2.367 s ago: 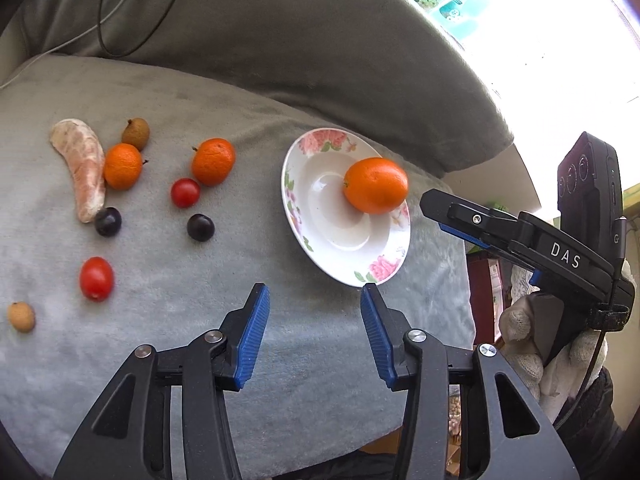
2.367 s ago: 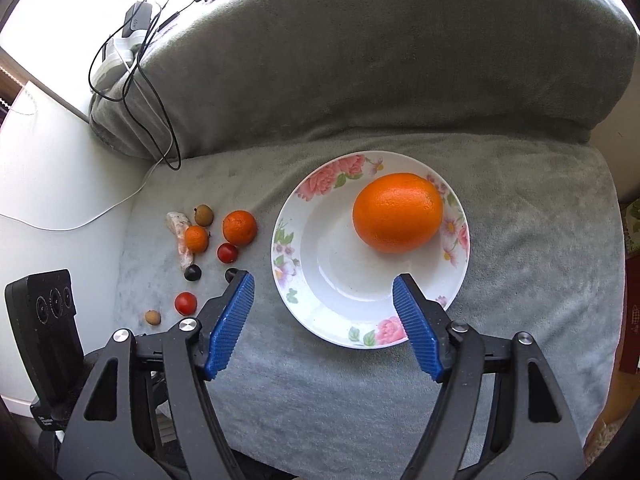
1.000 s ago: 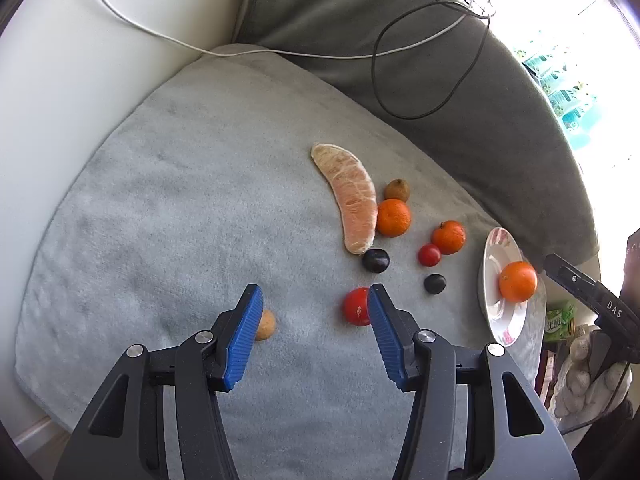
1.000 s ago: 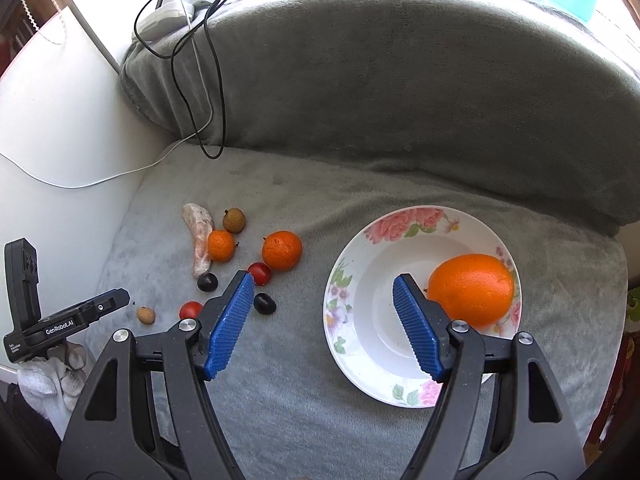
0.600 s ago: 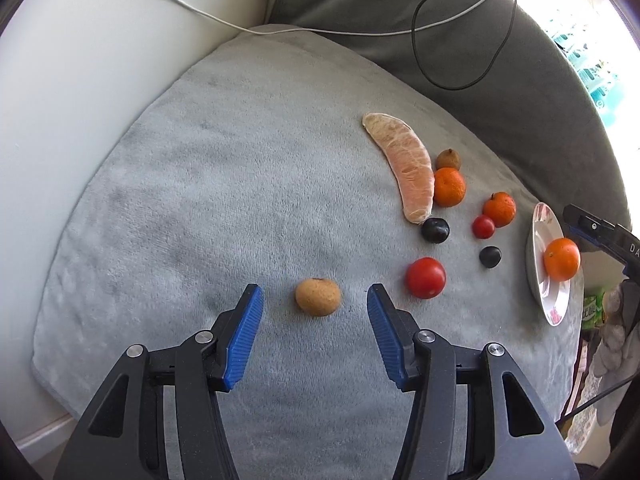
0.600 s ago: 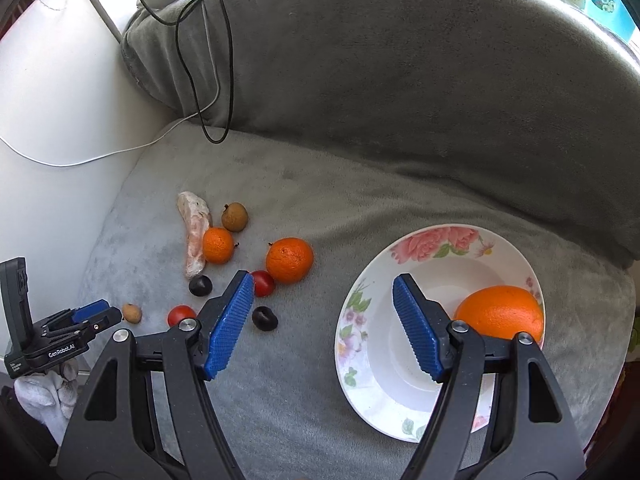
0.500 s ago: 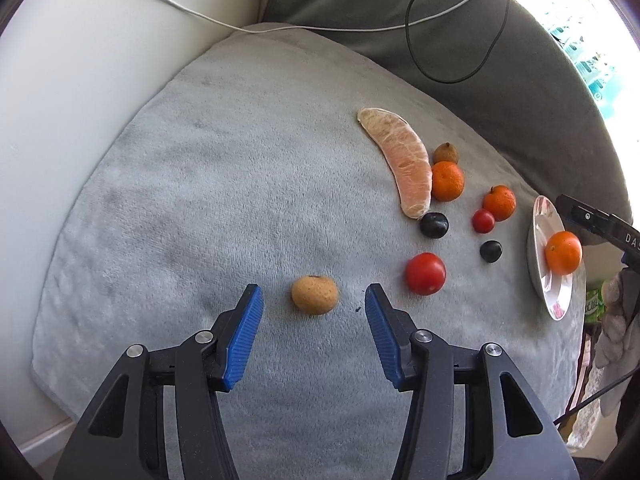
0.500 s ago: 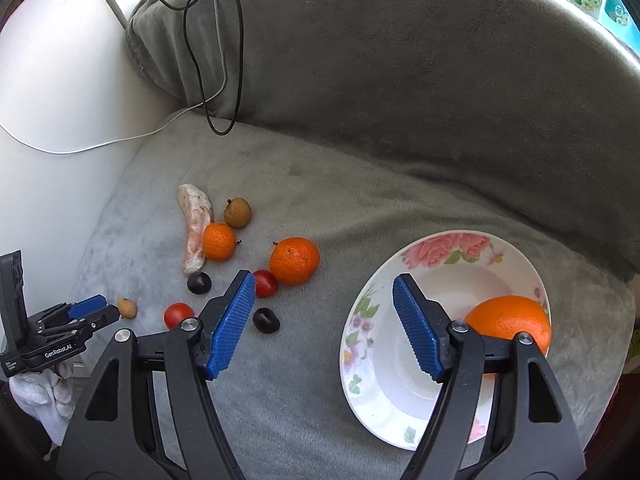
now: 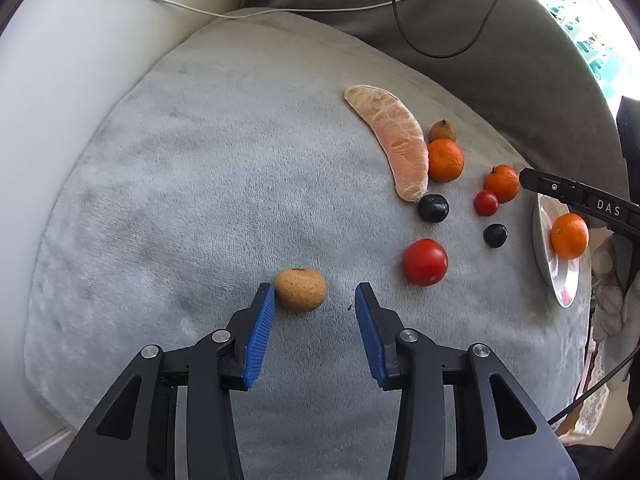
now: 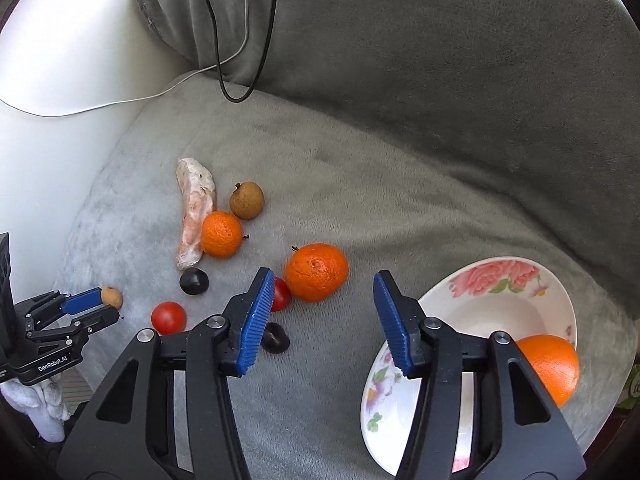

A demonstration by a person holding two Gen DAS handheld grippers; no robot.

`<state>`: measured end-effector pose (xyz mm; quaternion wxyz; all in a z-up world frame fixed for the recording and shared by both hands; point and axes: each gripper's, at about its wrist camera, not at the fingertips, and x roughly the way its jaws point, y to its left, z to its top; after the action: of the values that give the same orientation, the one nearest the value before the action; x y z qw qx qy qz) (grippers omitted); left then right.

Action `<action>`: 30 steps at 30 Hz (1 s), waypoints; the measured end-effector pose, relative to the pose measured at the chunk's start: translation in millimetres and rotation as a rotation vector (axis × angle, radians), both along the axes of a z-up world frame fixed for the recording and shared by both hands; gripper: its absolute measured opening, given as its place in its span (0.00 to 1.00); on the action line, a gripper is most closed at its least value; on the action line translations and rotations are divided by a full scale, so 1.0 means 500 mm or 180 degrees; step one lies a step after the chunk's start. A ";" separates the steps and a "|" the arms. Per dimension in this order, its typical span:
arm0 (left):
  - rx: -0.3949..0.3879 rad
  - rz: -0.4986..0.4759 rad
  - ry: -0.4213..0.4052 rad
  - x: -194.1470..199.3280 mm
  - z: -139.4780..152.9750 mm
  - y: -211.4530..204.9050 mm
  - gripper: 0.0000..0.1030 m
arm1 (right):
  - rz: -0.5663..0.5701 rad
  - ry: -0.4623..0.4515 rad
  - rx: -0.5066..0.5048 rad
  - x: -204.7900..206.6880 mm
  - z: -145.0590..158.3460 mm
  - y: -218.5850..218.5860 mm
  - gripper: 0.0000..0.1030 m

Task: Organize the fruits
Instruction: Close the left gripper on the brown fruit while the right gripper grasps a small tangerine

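Your left gripper (image 9: 314, 294), spread wide, has the tan longan (image 9: 300, 290) hard against its left pad, off-centre.

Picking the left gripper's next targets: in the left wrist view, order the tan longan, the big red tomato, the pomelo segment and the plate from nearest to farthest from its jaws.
1. Tan longan, at the left jaw's tip.
2. Big red tomato, right of the left gripper.
3. Pomelo segment, ahead and right.
4. Plate, far right edge.
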<state>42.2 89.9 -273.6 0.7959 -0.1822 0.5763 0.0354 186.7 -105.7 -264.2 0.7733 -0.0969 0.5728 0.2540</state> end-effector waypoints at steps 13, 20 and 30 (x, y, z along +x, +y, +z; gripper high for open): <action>-0.0008 0.0036 0.0025 0.014 -0.020 -0.003 0.27 | 0.0074 0.0149 -0.0140 0.024 -0.045 0.031 0.44; -0.0051 0.0073 0.0008 0.022 -0.029 -0.008 0.25 | 0.0122 0.0131 -0.0184 0.025 -0.050 0.052 0.42; -0.0051 0.0087 -0.0070 0.007 -0.010 0.004 0.25 | 0.0105 0.0112 -0.0147 0.019 -0.041 0.049 0.40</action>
<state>45.5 91.8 -278.7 0.8001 -0.1968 0.5653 0.0396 196.3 -81.0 -284.4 0.7563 -0.1196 0.5904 0.2552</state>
